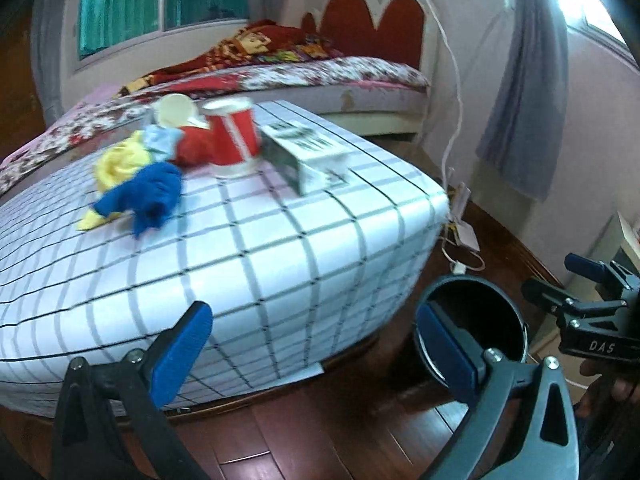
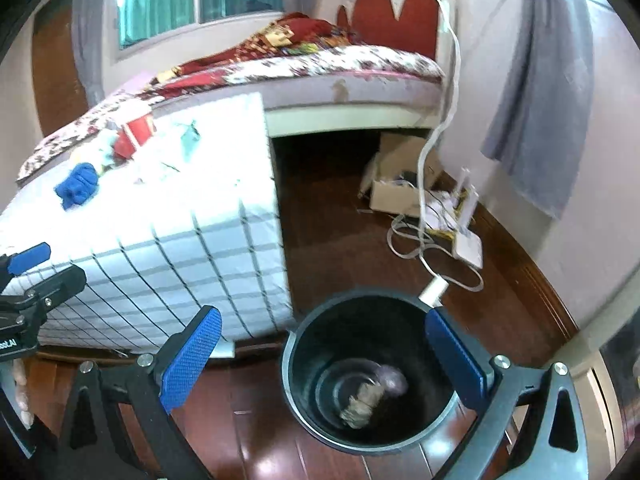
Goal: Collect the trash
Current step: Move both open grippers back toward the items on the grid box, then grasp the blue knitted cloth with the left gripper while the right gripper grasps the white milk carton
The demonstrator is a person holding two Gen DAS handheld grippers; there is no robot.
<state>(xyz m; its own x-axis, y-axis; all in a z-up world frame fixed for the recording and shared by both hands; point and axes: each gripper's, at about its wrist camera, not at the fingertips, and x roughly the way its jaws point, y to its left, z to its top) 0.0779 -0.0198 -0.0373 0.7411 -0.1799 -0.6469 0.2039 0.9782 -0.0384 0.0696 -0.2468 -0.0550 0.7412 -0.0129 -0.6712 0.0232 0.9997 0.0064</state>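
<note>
A low table under a white checked cloth point(image 1: 248, 248) holds a red paper cup point(image 1: 234, 138), a beige cup point(image 1: 174, 110) lying behind it, a small white carton point(image 1: 308, 152), and blue point(image 1: 148, 194), yellow point(image 1: 116, 162) and red point(image 1: 192, 146) crumpled pieces. A black bin point(image 2: 372, 376) stands on the floor to the table's right, with a crumpled grey wad point(image 2: 366, 402) in its bottom. My left gripper point(image 1: 316, 356) is open and empty at the table's near edge. My right gripper point(image 2: 324, 360) is open and empty, just above the bin.
A bed point(image 1: 280, 76) with a floral cover stands behind the table. White cables point(image 2: 428, 236), a router point(image 2: 468, 248) and a cardboard box point(image 2: 396, 196) lie on the wooden floor by the wall. Grey curtains point(image 1: 524, 112) hang at the right.
</note>
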